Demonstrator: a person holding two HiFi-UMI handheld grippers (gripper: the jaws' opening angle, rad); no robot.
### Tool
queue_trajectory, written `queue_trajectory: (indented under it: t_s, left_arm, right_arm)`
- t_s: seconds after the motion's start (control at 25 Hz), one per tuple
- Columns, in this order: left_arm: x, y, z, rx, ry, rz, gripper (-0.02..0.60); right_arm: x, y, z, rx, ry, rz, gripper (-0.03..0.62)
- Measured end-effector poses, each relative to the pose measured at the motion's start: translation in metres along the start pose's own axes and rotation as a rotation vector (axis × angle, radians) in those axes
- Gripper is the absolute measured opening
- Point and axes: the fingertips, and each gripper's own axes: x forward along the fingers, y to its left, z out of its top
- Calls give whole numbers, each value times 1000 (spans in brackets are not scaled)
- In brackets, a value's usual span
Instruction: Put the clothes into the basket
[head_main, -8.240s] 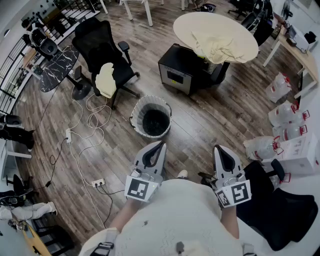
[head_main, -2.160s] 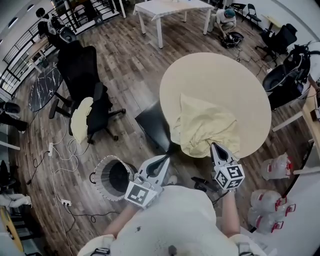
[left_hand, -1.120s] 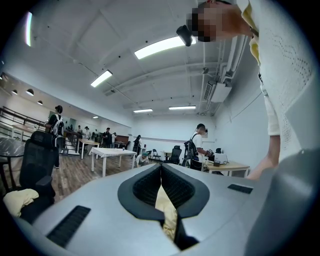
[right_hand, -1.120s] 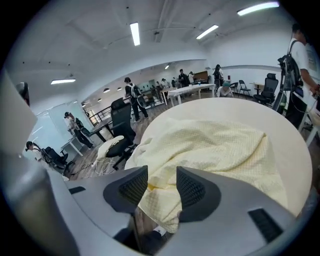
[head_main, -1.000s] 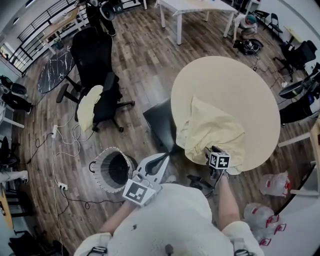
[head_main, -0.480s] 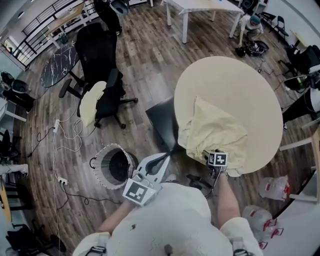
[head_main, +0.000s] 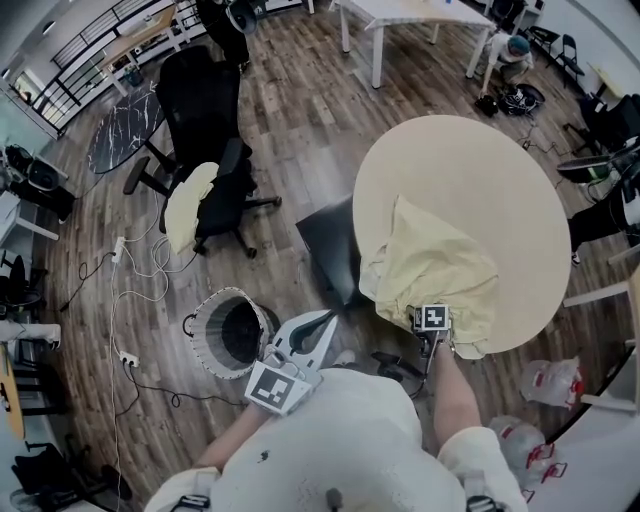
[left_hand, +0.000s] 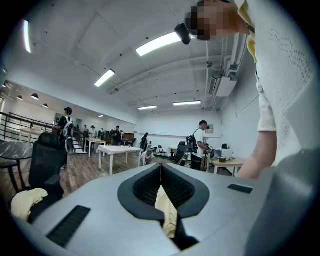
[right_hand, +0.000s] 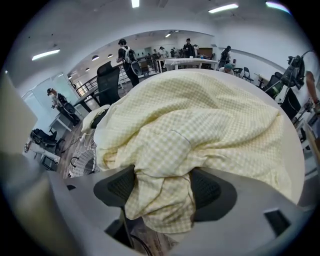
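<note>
**Right gripper view: open claw set down over the yellow cloth**

The right gripper (right_hand: 162, 186) points steeply down at the near edge of the round table (head_main: 480, 170). Its jaws stand wide apart, having just been opening, and a bunched fold of the yellow checked garment (right_hand: 200, 125) sits between the pads. The rest of the garment is heaped ahead of the claw, spreading over the tabletop and hanging off the near rim.

The left gripper (left_hand: 160, 170) is held level beside the person's body, left of the right one. Its jaws are closed tip to tip and nothing is held; a pale sliver shows through the slit lower down.

Just left of that claw, down on the wooden floor, stands the basket (head_main: 205, 335) — white-walled, dark inside. Between the two claws and a little ahead, a black box (head_main: 330, 250) sits half under the table. Cables and a power strip (head_main: 128, 357) trail on the floor left of the basket. Farther ahead-left is a black office chair (head_main: 225, 190) with a second pale garment (head_main: 188, 205) draped on it. White bags (head_main: 555, 380) lie right of the right claw; their red marks are too small to read.

Each gripper's cube carries only black-and-white square markers — no words.
</note>
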Motion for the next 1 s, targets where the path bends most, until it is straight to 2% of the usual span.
queue_trajectory:
  t_s: [0.16, 0.28, 0.36, 0.52, 0.6, 1.0]
  left_arm:
    - [7, -1, -1, -1, 3, -3, 20]
    - [11, -1, -1, -9, 1, -11, 20]
    - [12, -3, -2, -11, -1, -15, 20]
    - [9, -5, -5, -6, -4, -13, 20]
    - [8, -2, -4, -12, -9, -9, 20]
    - [9, 5, -1, -36, -13, 10, 20]
  right_arm:
    - [-2, 0, 1, 18, 34, -19, 357]
    - [0, -3, 4, 8, 23, -22, 344]
    - [0, -7, 3, -4, 17, -24, 316]
    - [-3, -12, -5, 1, 30, -40, 185]
    - [-6, -12, -7, 6, 42, -45, 142]
    - [-10, -5, -3, -2, 20, -11, 91]
